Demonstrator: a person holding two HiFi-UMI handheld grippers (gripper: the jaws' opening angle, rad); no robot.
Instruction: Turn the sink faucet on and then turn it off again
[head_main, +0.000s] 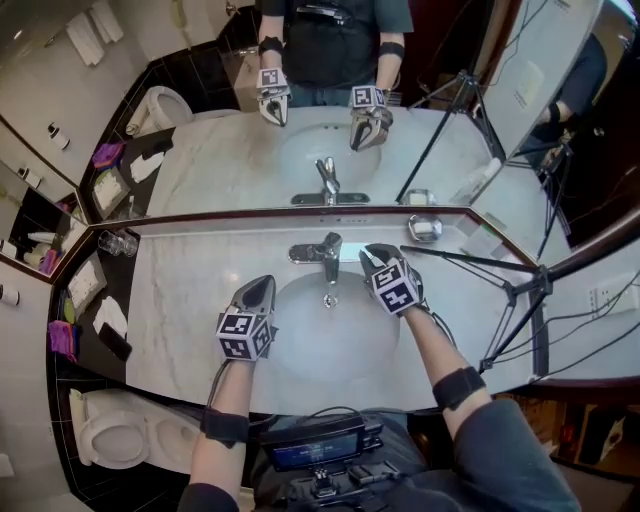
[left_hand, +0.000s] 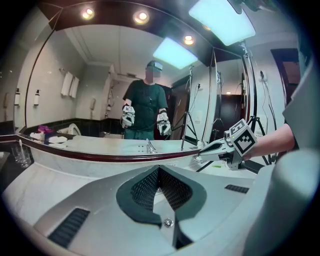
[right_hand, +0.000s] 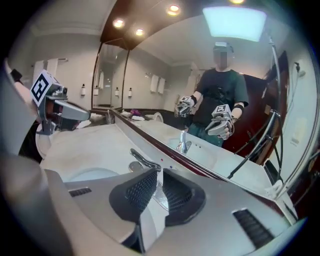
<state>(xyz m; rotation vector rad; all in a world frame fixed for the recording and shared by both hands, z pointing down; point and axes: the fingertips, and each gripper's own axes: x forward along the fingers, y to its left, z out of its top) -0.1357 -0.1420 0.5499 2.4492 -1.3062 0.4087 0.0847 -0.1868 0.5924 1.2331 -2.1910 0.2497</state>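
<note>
Two grippers flank the faucet (head_main: 329, 256) at the back of the basin (head_main: 320, 335). The right gripper (head_main: 371, 258) is nearer, tips just beside it, jaws barely parted on nothing, while the left gripper (head_main: 262, 288), jaws together and empty, hangs back over the rim. From the right jaws the lever (right_hand: 135, 156) lies just ahead and left, its length running toward them.

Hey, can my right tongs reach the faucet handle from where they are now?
Probably yes: the right tongs sit just beside the faucet handle, with nothing between them, and the left tongs sit away on its other side.
</note>
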